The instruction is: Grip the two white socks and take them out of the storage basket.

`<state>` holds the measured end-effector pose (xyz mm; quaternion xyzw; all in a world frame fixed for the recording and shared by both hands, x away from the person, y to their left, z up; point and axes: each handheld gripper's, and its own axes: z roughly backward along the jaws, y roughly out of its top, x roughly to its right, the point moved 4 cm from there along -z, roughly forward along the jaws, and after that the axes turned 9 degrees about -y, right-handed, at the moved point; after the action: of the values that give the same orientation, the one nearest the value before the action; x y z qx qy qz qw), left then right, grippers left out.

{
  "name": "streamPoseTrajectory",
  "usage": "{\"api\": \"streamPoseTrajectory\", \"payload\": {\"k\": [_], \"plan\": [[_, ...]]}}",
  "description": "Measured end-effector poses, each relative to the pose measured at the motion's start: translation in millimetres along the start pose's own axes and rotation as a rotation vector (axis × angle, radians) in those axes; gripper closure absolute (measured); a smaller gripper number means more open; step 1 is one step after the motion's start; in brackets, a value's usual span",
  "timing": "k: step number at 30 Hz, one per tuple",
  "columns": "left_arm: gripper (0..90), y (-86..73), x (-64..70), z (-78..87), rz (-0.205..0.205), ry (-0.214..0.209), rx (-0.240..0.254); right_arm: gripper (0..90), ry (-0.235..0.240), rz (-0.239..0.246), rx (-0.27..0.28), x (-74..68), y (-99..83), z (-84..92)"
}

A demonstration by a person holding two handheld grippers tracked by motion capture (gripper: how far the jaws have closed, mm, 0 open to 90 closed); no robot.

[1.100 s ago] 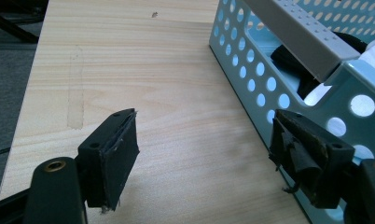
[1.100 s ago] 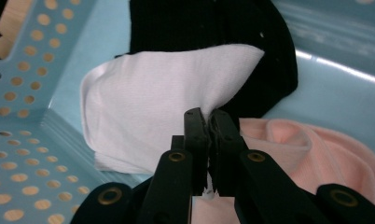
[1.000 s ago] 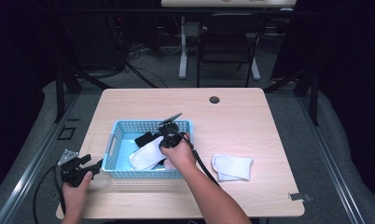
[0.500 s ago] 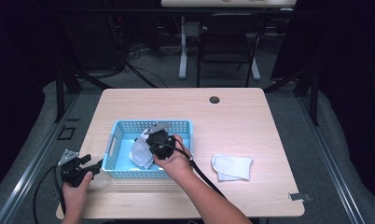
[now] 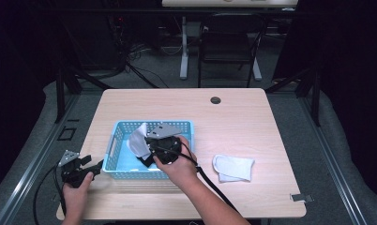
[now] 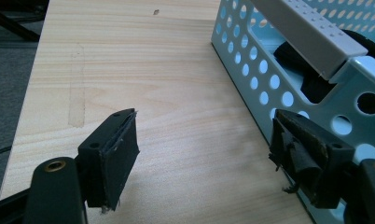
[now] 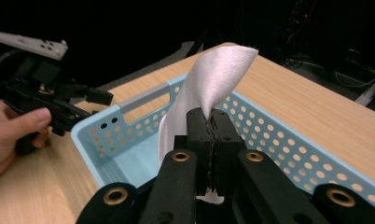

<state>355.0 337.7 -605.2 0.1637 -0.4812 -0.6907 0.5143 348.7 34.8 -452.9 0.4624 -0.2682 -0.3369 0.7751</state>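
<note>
The right gripper has moved since a second ago. Then it was low in the blue basket, reaching down at the white cloth. Now it is higher and has slid toward the basket's 9 o'clock side, and the cloth has come up with it. The left gripper has stayed where it was.

In the right gripper view the two black jaws are pressed tight together with the white cloth pinched between them. The cloth stands up from the jaws and flops over at the top. The basket is under it. So the cloth is in the air over the basket, held by the right gripper.

The left gripper has its jaws wide apart and holds nothing. It sits on the wooden table, just beside the basket wall at the basket's 9 o'clock end.

A second white cloth lies flat on the table at about 3 o'clock from the basket, well apart from it.

I think the step now is lifting the cloth out of the basket. Next, the hand likely needs to lift it clear of the rim and carry it to a free spot on the table, maybe next to the other cloth. The grip has to stay tight so the cloth does not slip.
</note>
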Motion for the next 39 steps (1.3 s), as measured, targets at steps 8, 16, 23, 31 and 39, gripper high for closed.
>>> {"api": "streamPoseTrajectory", "payload": {"k": [8, 16, 23, 31, 39], "plan": [[23.3, -0.1, 0.2, -0.1, -0.003, 0.001, 0.0, 88.7, -0.014, -0.03, 0.051, 18.7, 11.3, 37.1], [23.3, -0.1, 0.5, 0.1, -0.005, 0.001, 0.0, 88.7, -0.049, -0.042, 0.049, 40.5, 10.6, 70.9], [23.3, 0.0, 0.7, 0.4, -0.003, 0.001, 0.004, 88.7, -0.096, -0.06, 0.044, 63.2, 1.6, 102.5], [23.3, -0.1, 1.0, 0.5, -0.004, 0.001, 0.002, 88.7, -0.148, -0.106, 0.026, 85.0, -19.0, 128.7], [23.3, 0.1, 1.1, 0.9, -0.004, 0.003, 0.006, 88.7, -0.207, -0.123, 0.014, 99.7, -36.8, 146.5]]}}
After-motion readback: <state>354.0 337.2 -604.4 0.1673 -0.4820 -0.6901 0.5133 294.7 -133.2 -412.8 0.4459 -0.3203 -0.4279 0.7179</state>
